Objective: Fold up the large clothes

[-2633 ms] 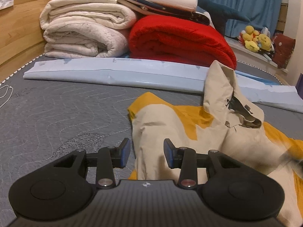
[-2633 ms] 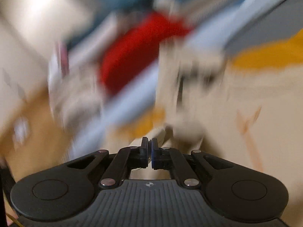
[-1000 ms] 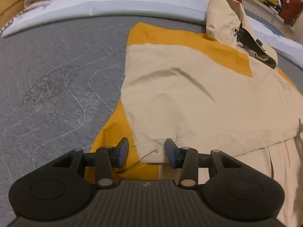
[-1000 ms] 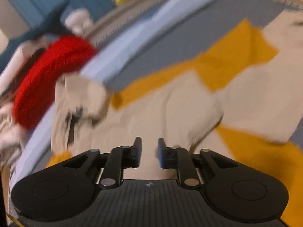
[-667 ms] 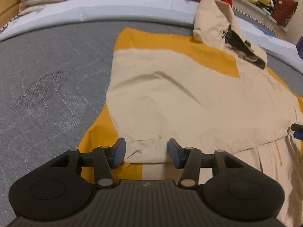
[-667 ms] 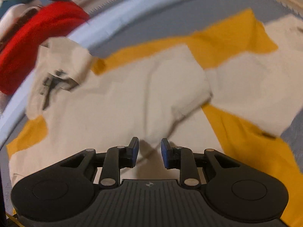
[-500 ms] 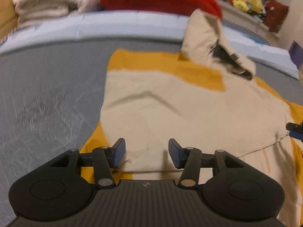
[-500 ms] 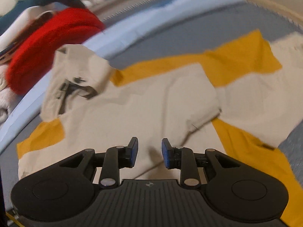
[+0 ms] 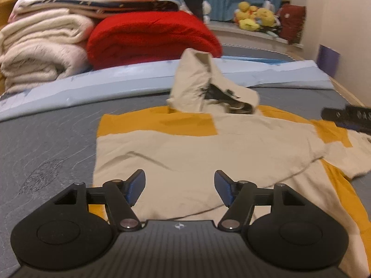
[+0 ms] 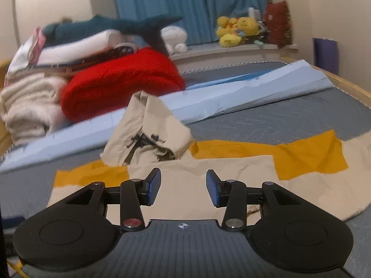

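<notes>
While both hand-held grippers hang above it, the grey bed [image 9: 46, 143] carries everything. Along its far side runs a pale blue roll [image 9: 116, 85], and behind that sit stacked cream blankets [image 9: 41, 53] and a red blanket [image 9: 150, 39]. Further back hangs a blue curtain [image 10: 190, 7], with yellow plush toys [image 10: 236, 30] on a ledge below it.

Spread flat on the bed lies the jacket [image 9: 208, 153], beige with orange panels, its sides folded in over the middle. Its hood [image 9: 199, 81] stands rumpled at the far end, leaning against the blue roll, with dark cords showing at its opening.

Nearest me, the left hand-held gripper [image 9: 179, 187] hovers over the jacket's near part, its jaws well apart and opening, nothing between them. The right hand-held gripper [image 10: 183, 186] hovers over the jacket just short of the hood, its jaws also apart and opening, gripping nothing; its black tip shows at the right edge of the left view.
</notes>
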Action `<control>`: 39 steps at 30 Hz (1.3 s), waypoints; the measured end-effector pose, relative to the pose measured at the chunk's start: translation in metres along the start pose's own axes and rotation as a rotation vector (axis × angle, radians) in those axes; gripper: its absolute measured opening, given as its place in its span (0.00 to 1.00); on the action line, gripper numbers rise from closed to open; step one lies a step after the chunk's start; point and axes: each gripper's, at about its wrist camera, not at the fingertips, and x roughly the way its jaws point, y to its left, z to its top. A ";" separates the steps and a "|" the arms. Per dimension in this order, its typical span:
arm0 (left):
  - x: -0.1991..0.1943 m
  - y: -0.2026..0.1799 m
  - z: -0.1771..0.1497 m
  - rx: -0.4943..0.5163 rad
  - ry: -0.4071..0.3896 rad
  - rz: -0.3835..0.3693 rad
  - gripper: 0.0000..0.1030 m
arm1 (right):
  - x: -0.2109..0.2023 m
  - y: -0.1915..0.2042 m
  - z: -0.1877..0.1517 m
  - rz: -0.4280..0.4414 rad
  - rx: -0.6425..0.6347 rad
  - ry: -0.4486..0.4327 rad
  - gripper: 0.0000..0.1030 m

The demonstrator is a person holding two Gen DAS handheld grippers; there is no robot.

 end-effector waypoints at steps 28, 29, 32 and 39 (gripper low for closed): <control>0.005 -0.041 -0.015 0.102 -0.049 -0.007 0.83 | -0.035 -0.186 0.010 -0.329 0.121 -0.066 0.48; 0.005 -0.041 -0.015 0.103 -0.050 -0.007 0.83 | -0.035 -0.198 0.011 -0.338 0.130 -0.069 0.40; 0.009 -0.040 -0.015 0.102 -0.043 -0.009 0.83 | -0.037 -0.246 0.011 -0.364 0.182 -0.083 0.18; 0.017 -0.038 -0.015 0.104 -0.030 -0.004 0.83 | -0.029 -0.362 -0.005 -0.438 0.376 -0.089 0.14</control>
